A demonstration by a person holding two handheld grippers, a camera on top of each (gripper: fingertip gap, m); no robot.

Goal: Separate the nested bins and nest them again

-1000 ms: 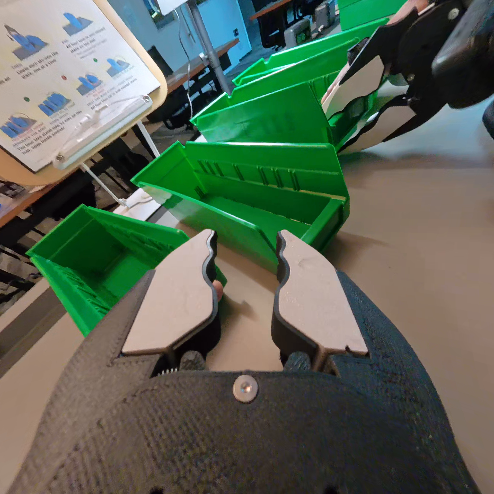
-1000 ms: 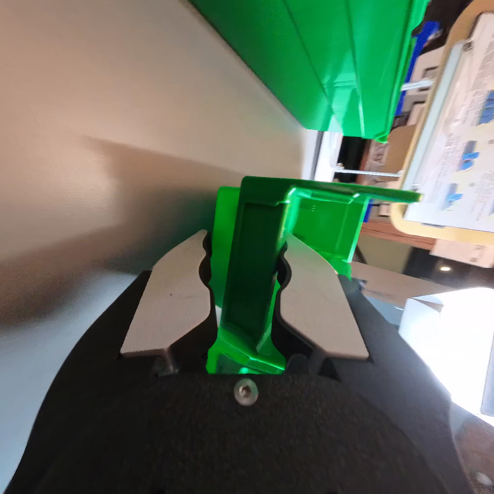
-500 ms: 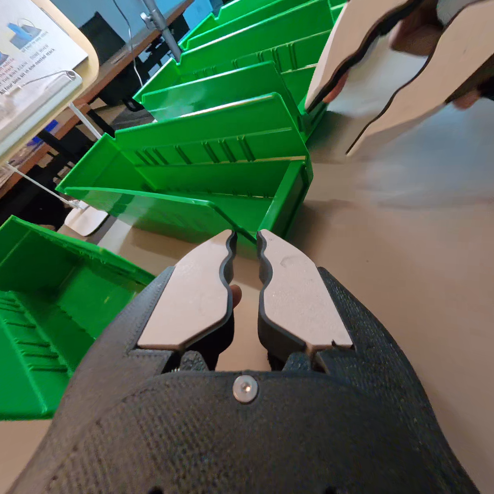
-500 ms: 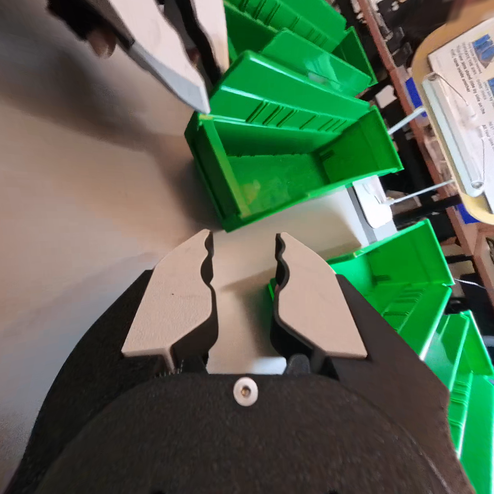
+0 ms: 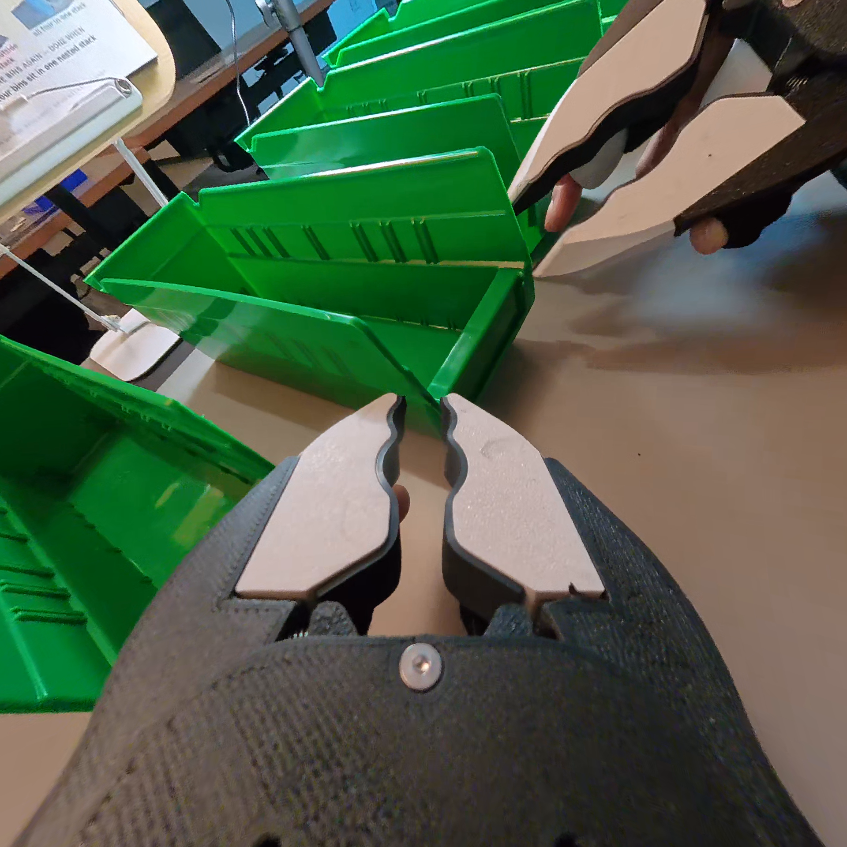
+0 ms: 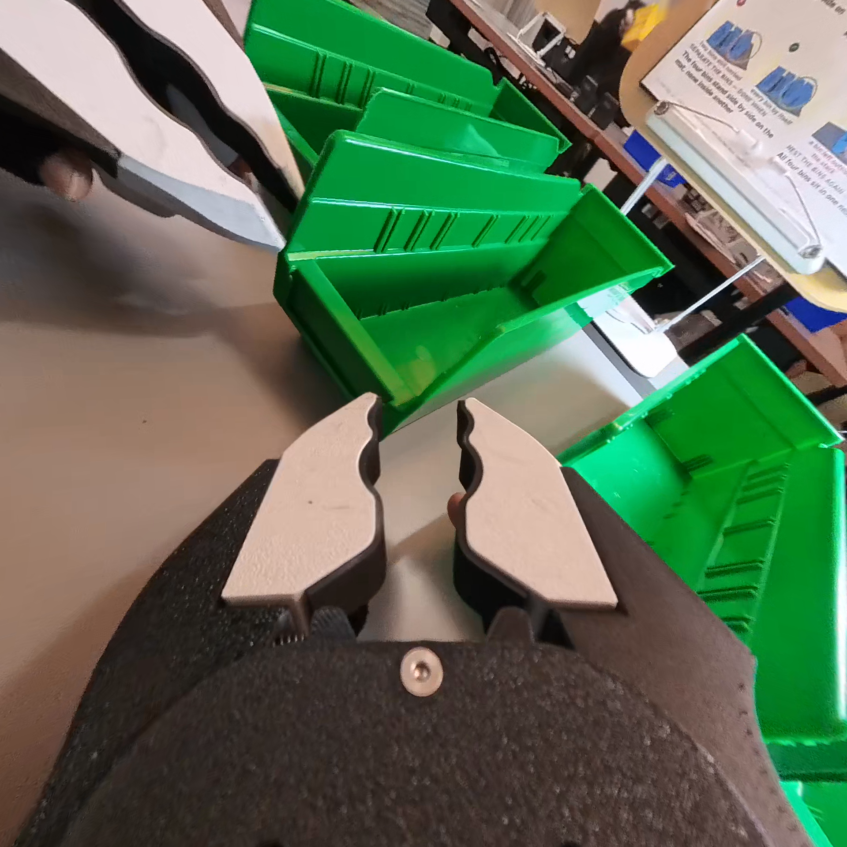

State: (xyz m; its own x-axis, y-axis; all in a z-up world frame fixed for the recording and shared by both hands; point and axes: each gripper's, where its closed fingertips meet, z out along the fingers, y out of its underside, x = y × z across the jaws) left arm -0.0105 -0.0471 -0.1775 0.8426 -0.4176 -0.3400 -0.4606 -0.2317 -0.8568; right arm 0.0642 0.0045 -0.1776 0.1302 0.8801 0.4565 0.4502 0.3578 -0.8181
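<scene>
Both jaws empty: left gripper (image 5: 422,403) parted by a narrow slit, right gripper (image 6: 418,405) wider apart. Each aims at the near corner of the middle bin (image 5: 366,293), which stands on the table (image 5: 641,435). Judgement: seat the end wall fully between the fingers before closing. Another bin (image 6: 733,527) lies just beside; more stand behind. Clipboard stand (image 6: 751,137) crowds the far edge.
</scene>
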